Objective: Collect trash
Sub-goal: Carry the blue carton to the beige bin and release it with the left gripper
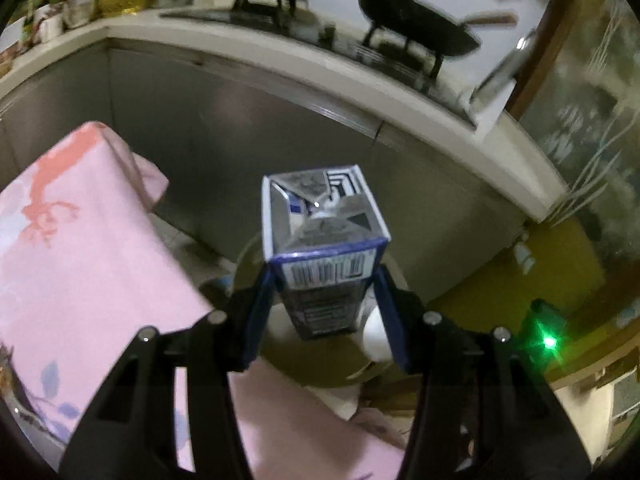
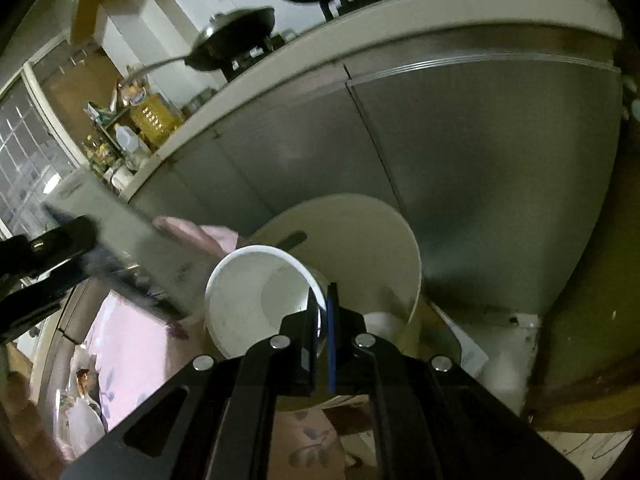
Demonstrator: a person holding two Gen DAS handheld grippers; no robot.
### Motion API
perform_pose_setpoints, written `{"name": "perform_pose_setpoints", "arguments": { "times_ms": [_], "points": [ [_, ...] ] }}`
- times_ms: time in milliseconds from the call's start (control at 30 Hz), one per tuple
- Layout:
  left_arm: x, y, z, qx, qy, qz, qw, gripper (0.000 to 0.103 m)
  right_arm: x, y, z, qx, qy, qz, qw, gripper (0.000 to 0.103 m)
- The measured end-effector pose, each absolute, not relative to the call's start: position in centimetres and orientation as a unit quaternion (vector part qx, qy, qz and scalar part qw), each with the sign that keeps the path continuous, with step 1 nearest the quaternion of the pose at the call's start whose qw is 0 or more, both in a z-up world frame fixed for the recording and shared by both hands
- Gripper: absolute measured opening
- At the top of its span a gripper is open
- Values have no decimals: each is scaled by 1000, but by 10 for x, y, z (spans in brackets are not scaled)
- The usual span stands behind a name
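Note:
A blue-and-white drink carton [image 1: 320, 240] with an opened silver top stands between the pads of my left gripper [image 1: 326, 304], which is shut on its sides. In the right wrist view the same carton [image 2: 120, 240] shows blurred at the left, in the left gripper's black fingers [image 2: 48, 248]. My right gripper [image 2: 322, 308] is shut on the rim of a white paper cup [image 2: 256, 296], held tilted with its mouth towards the camera. Below both is a round beige bin [image 2: 360, 232], its rim [image 1: 244, 264] partly hidden behind the carton. Something white [image 1: 376, 336] lies in the bin.
A table with a pink patterned cloth [image 1: 80, 240] is at the left, close to the bin. Grey cabinet doors [image 2: 480, 180] stand behind it under a counter [image 1: 280, 60] with two dark woks on a stove. A green light [image 1: 550, 342] glows low at the right.

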State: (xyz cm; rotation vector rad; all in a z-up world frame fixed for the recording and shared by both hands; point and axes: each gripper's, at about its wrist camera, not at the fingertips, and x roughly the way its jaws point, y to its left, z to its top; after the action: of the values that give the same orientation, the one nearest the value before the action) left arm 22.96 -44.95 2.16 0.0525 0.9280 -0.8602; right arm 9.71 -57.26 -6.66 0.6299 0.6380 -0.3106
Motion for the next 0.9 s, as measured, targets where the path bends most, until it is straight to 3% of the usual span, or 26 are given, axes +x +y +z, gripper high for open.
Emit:
{"name": "perform_pose_setpoints", "arguments": {
  "times_ms": [33, 100, 200, 367, 900],
  "points": [
    [232, -460, 13, 36, 447, -398, 800, 64, 98, -573, -69, 308, 311, -142, 888, 3],
    [235, -467, -4, 52, 469, -385, 793, 77, 102, -576, -78, 329, 314, -117, 883, 6],
    [236, -466, -12, 59, 472, -371, 798, 77, 104, -578, -89, 371, 314, -87, 869, 14],
    [230, -444, -6, 55, 468, -356, 807, 77, 95, -572, -82, 378, 290, -86, 875, 45],
    [140, -317, 36, 82, 357, -281, 887, 77, 53, -502, -27, 324, 247, -56, 912, 47]
  ]
}}
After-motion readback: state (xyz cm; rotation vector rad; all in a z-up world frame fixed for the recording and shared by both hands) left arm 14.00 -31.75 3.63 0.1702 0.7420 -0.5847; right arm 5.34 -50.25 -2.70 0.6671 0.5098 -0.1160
